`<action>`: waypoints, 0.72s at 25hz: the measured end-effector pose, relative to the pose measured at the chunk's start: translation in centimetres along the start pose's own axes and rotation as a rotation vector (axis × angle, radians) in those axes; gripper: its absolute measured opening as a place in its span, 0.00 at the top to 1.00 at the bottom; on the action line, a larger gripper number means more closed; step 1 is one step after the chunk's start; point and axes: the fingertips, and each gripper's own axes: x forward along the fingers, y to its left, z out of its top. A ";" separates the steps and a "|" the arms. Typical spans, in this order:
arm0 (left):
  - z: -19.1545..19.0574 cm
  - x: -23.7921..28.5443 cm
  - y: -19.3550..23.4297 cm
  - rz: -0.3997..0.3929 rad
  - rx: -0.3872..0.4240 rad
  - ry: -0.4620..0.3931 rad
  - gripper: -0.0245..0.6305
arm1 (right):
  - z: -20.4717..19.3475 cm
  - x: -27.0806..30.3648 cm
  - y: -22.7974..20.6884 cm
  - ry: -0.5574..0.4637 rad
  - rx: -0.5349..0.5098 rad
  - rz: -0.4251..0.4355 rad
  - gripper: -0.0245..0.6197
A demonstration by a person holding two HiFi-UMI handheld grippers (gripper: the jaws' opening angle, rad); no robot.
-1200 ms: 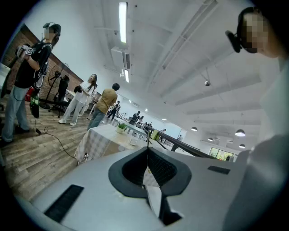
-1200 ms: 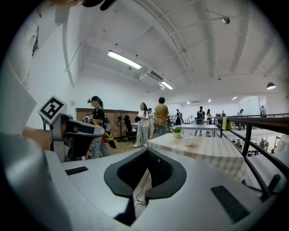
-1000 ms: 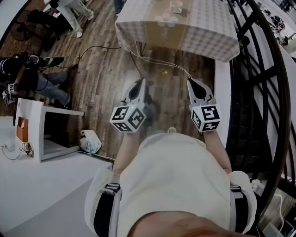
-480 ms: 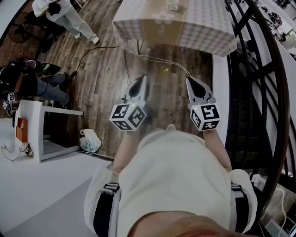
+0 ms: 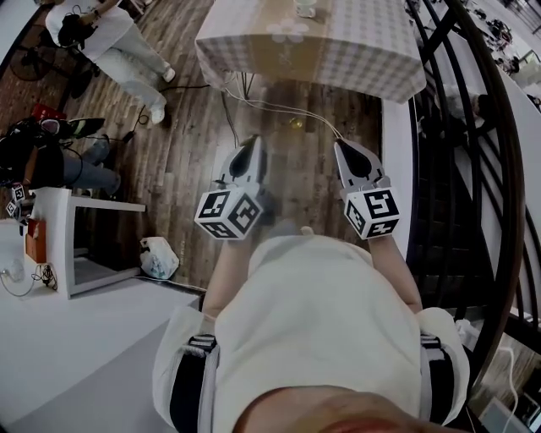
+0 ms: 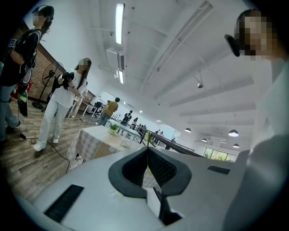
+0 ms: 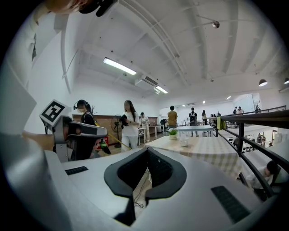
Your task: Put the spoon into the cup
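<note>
A table with a checked cloth (image 5: 363, 51) stands ahead of me on the wooden floor. A small pale cup (image 5: 305, 8) sits on it near the far edge; it also shows in the left gripper view as the cup (image 6: 124, 143) and in the right gripper view as the cup (image 7: 184, 142). I see no spoon in any view. My left gripper (image 5: 256, 142) and right gripper (image 5: 342, 145) are held side by side in front of my body, well short of the table. Both are shut with nothing between the jaws, as the left gripper (image 6: 147, 149) and right gripper (image 7: 148, 150) views confirm.
A black railing (image 5: 473, 127) runs along the right. A white cabinet (image 5: 76, 245) and a white bag (image 5: 159, 258) stand at the left. Cables (image 5: 279, 106) trail on the floor below the table. People stand at the upper left (image 5: 110, 42). A potted plant (image 7: 172, 133) is on the table.
The table and cup have slid slightly up and left in the head view. A person in white has come further into view at the upper left. Both grippers keep the same shut pose.
</note>
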 end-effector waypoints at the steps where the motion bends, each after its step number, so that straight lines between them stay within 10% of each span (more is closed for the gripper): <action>1: -0.1 0.2 0.0 0.000 0.000 0.003 0.96 | -0.1 0.0 -0.2 0.001 0.003 -0.001 0.96; 18: 1.0 4.7 2.0 -0.032 -0.005 0.015 0.96 | 0.2 4.2 -2.2 0.021 0.000 -0.025 0.96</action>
